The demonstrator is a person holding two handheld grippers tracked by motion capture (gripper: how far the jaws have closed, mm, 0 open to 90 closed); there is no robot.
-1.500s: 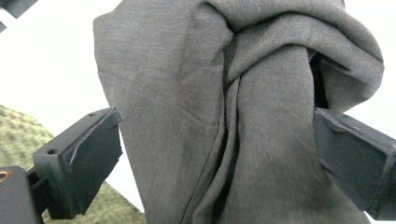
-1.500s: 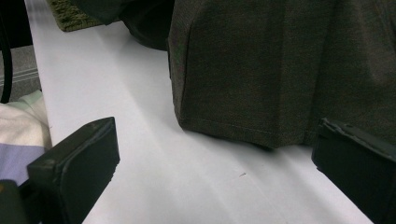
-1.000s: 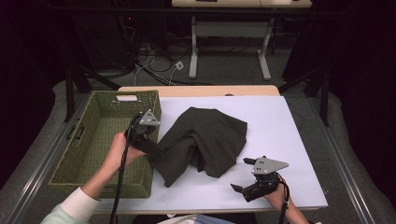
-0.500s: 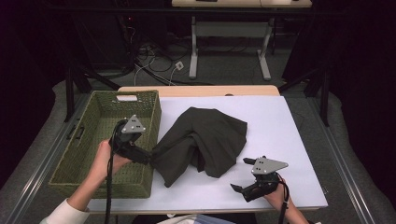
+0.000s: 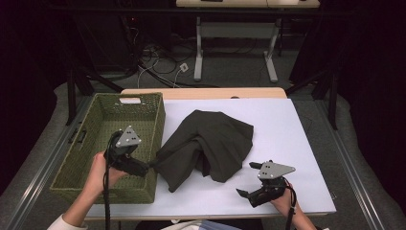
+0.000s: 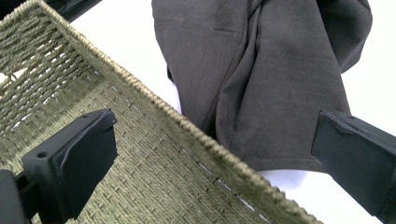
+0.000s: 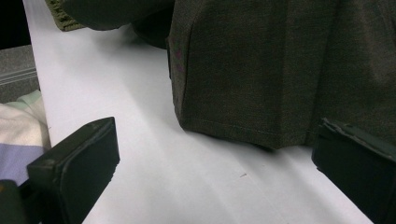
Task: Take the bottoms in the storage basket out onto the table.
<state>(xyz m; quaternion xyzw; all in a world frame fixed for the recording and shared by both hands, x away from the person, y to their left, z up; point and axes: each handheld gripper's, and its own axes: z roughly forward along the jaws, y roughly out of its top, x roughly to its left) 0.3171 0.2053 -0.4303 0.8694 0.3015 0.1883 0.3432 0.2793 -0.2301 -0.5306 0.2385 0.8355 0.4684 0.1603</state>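
Observation:
A dark grey garment (image 5: 210, 141) lies crumpled in the middle of the white table (image 5: 287, 134). My left gripper (image 5: 147, 168) hovers over the right wall of a green woven basket (image 5: 111, 111), its tips close to the garment's left corner. In the left gripper view the left gripper (image 6: 212, 161) is open, straddling the basket rim (image 6: 154, 100), with the garment (image 6: 271, 79) beyond it. My right gripper (image 5: 245, 180) rests near the table's front edge, open, pointing at the garment's hem (image 7: 261, 79). Nothing sits between the right gripper (image 7: 215, 175) jaws.
The basket's inside floor (image 5: 107, 136) looks bare. White table surface lies free to the right of the garment. A wooden strip (image 5: 206, 92) runs along the table's far edge. A sleeve (image 7: 18, 135) shows at the left of the right gripper view.
My left gripper has drawn back toward the person and slightly left along the basket's right wall. The right gripper and the garment have stayed put.

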